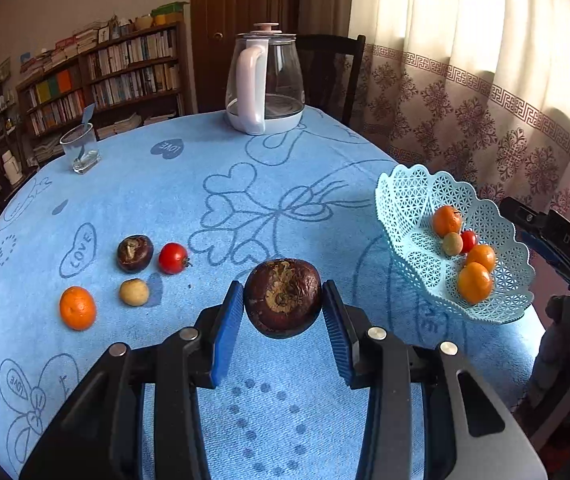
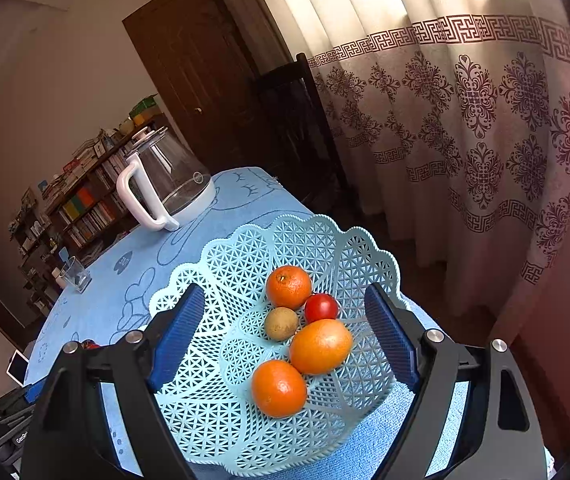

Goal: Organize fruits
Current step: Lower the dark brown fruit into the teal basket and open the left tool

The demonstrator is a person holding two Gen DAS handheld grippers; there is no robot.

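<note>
My left gripper [image 1: 283, 304] is shut on a dark brown round fruit [image 1: 282, 298], held above the blue tablecloth. To its left on the cloth lie a second dark fruit [image 1: 134, 253], a red tomato [image 1: 172, 258], a small tan fruit [image 1: 134, 292] and an orange [image 1: 77, 307]. A light-blue lattice basket [image 1: 405, 216] stands at the right and holds three oranges, a tomato and a tan fruit. My right gripper [image 2: 285, 324] is open and empty, hovering over that basket [image 2: 245, 248], its fingers either side of the fruits, such as the nearest orange [image 2: 279, 388].
A glass kettle [image 1: 265, 80] with a white handle stands at the table's far edge; it also shows in the right wrist view [image 2: 165, 184]. A glass tumbler [image 1: 80, 148] stands at the far left. A dark chair [image 1: 333, 72] and curtains are behind the table.
</note>
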